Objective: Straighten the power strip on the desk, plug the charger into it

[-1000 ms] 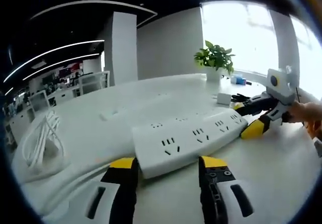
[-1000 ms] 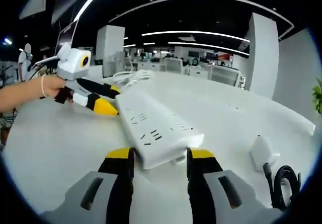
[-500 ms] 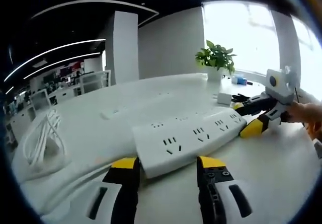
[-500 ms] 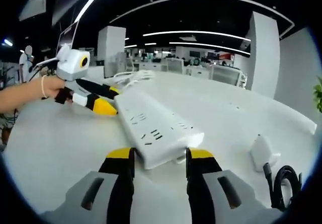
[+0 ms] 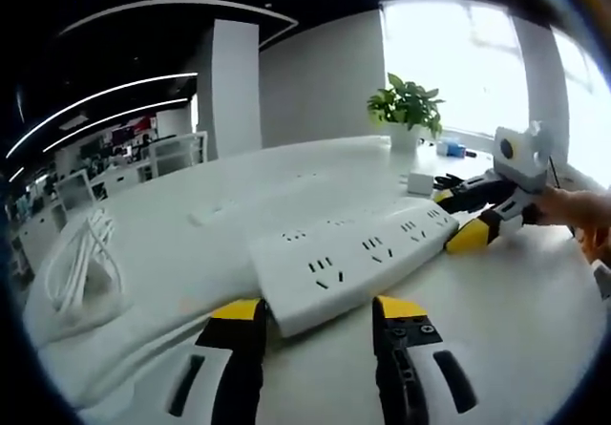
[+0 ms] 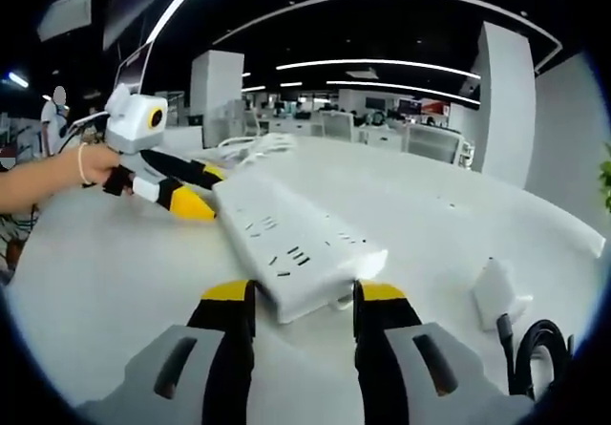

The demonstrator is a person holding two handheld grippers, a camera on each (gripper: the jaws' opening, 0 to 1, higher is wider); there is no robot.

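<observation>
A long white plastic power strip lies flat on the white desk, one end set between the yellow-tipped jaws of the left gripper and the opposite end set between those of the right gripper. Compared with a second ago, the strip is seen slightly swung in the left gripper view: its far end and the right gripper have shifted a little toward the potted green plant, while the near end is held where it was. The jaws of both grippers are seen standing a little closer against the sides of the strip than before; each pair is parted to the width of the body and appears to bracket it, though firm pressing cannot be confirmed. The change is judged to be a small turning of the strip, so the straightening step is taken to be in hand and the plugging not yet begun. The strip is recorded as a flat rectangular block with rounded edges and a single row of dark socket groups along its upper face; a bundle of white cable lies coiled on the desk near the left gripper's end. A small white block-shaped charger with a black cord rests on the desk beside the right gripper, apart from the strip and untouched. The left gripper is seen at the far end in the right gripper view.
</observation>
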